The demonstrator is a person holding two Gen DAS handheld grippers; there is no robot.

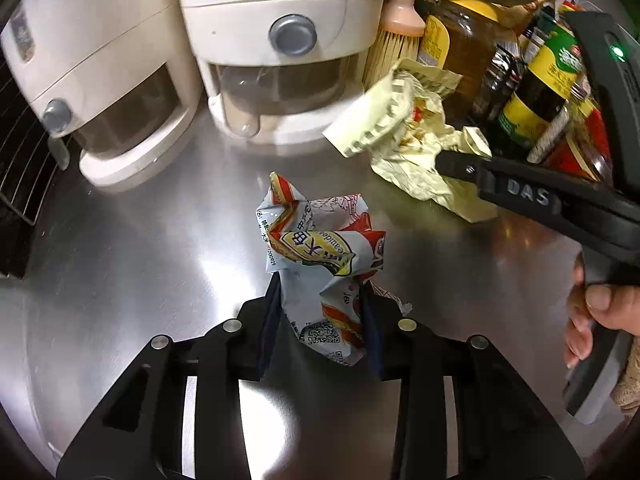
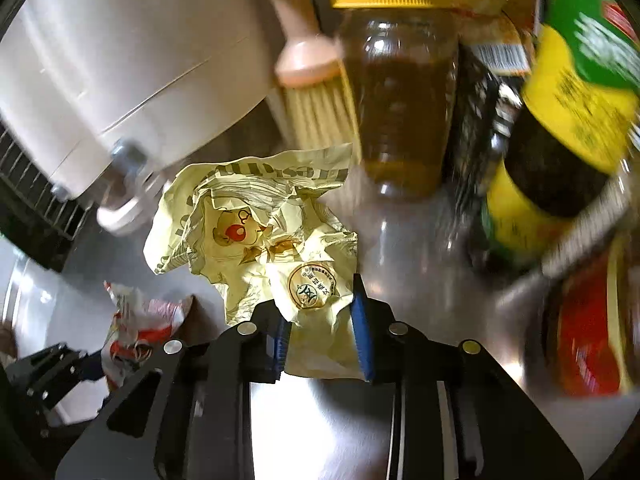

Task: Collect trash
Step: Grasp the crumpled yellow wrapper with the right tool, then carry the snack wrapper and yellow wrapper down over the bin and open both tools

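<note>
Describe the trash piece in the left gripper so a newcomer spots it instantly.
Start at the two white countertop appliances on the steel counter; in front of them, nearer the camera, the left gripper pinches a crumpled glossy white wrapper with red and yellow print. Unlike the pale yellow crumpled paper wrapper in the right gripper, it is white with a QR code.

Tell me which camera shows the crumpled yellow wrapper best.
The right wrist view: the yellow wrapper fills the middle of the frame, its cartoon print and round stamp clear, with the right gripper shut on its near edge. The left wrist view shows it only off to the side, smaller and partly blurred.
</note>
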